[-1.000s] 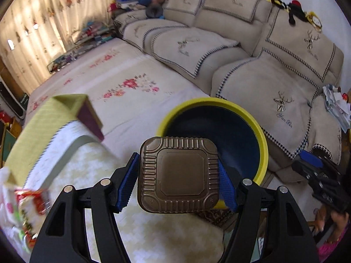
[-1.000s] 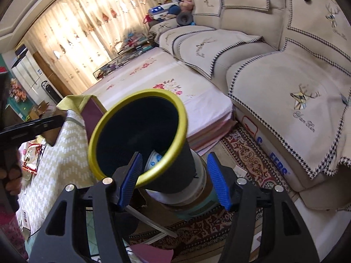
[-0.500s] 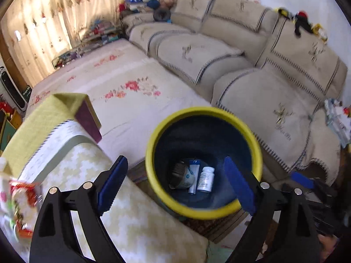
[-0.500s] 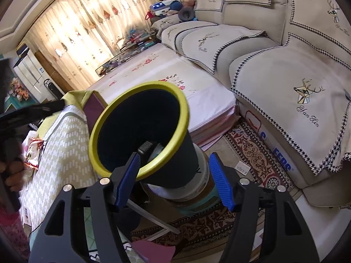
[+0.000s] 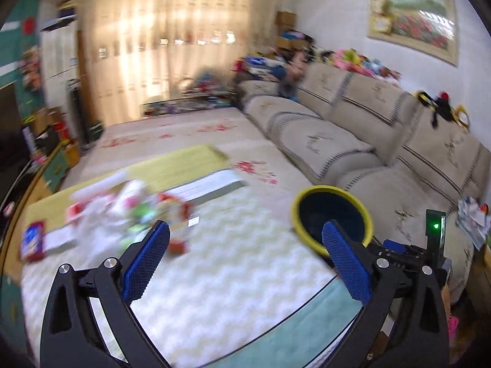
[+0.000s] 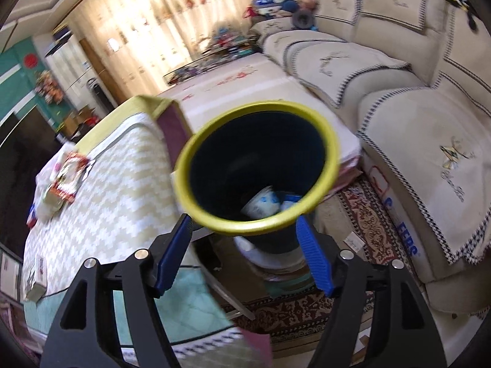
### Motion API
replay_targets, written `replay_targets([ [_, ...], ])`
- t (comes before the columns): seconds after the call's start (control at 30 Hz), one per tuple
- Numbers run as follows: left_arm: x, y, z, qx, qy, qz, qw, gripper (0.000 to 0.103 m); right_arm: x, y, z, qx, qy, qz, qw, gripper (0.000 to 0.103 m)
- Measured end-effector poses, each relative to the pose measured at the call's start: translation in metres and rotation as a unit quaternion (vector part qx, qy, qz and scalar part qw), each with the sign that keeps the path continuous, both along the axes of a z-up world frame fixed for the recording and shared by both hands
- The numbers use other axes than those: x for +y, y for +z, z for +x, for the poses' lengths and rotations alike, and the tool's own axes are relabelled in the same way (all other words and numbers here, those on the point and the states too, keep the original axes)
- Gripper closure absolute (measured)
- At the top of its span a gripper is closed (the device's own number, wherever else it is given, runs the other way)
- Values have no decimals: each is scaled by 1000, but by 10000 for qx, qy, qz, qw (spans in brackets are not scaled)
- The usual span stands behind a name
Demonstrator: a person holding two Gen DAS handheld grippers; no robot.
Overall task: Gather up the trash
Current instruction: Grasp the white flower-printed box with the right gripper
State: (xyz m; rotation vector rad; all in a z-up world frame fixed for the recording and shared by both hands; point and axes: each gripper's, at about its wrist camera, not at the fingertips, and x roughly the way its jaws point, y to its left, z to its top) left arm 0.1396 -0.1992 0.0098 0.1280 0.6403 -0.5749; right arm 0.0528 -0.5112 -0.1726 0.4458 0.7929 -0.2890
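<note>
The trash bin, dark blue with a yellow rim, stands between table and sofa. White bottles and a cup lie in its bottom. My right gripper straddles the bin's lower body. Its jaws are opening, and a gap shows beside the left pad. My left gripper hangs over the zigzag tablecloth, its jaws opening wide with nothing between them. Blurred wrappers and a red packet lie on the table ahead and to the left. The bin sits to its right.
A long beige sofa runs along the right. A flowered mat covers the floor behind the table, and a patterned rug lies under the bin. The bin rests on a white bucket. Toys and boxes crowd the far wall.
The left gripper held a brown square tray over the bin; the tray has left its jaws. They spread wide, and the gripper swung up and left over the table. The right jaws widened around the bin.
</note>
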Motion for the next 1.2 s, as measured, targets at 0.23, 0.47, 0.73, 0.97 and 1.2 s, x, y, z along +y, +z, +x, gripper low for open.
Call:
replay_targets([
  [0.23, 145, 8, -38, -321, 1542, -139, 9874, 5, 100, 10, 38, -28, 1321, -52, 9912, 36],
  [0.47, 258, 10, -75, -533, 2690, -265, 9613, 5, 243, 25, 67, -114, 3125, -201, 9496, 36],
  [0.73, 338, 8, -103, -665, 3336, -476, 9392, 5, 384, 38, 64, -269, 4450, -533, 8935, 36],
  [0.97, 359, -4, -104, -460, 3496, -583, 9339, 5, 472, 24, 65, -363, 4837, -1427, 8627, 36],
  [1.2, 358, -14, -99, -333, 3482, -607, 9348, 5, 465, 11, 72, -252, 4588, -1966, 8662, 34],
])
